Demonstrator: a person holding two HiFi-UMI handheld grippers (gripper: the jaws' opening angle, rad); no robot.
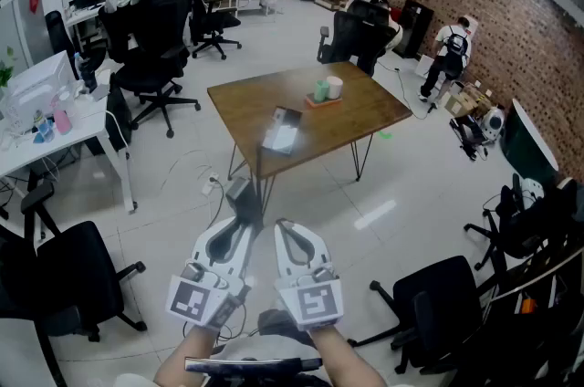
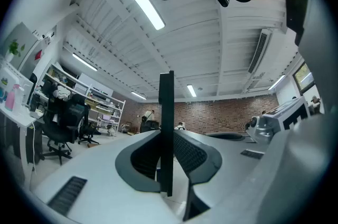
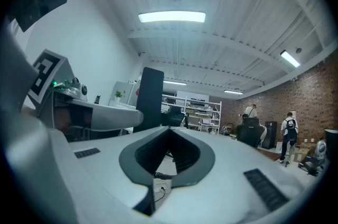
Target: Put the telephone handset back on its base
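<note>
Close in, left gripper (image 1: pixel 245 193) and right gripper (image 1: pixel 285 230), jaws pressed together, empty; well ahead on bench (image 1: pixel 365 107), telephone (image 1: pixel 284 128), handset lost in glare; likely light, stiff, slick plastic; best pinched across its narrow middle.

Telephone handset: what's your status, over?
Left tool and right tool shut, empty, short of the table. Telephone lies there untouched; handset too small to tell. Floor cable ahead.

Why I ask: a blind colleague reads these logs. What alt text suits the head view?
The left gripper and right gripper sit low, jaws together and empty, pointing across an office floor at a wooden table holding a telephone and two cups; office chairs stand around.
</note>
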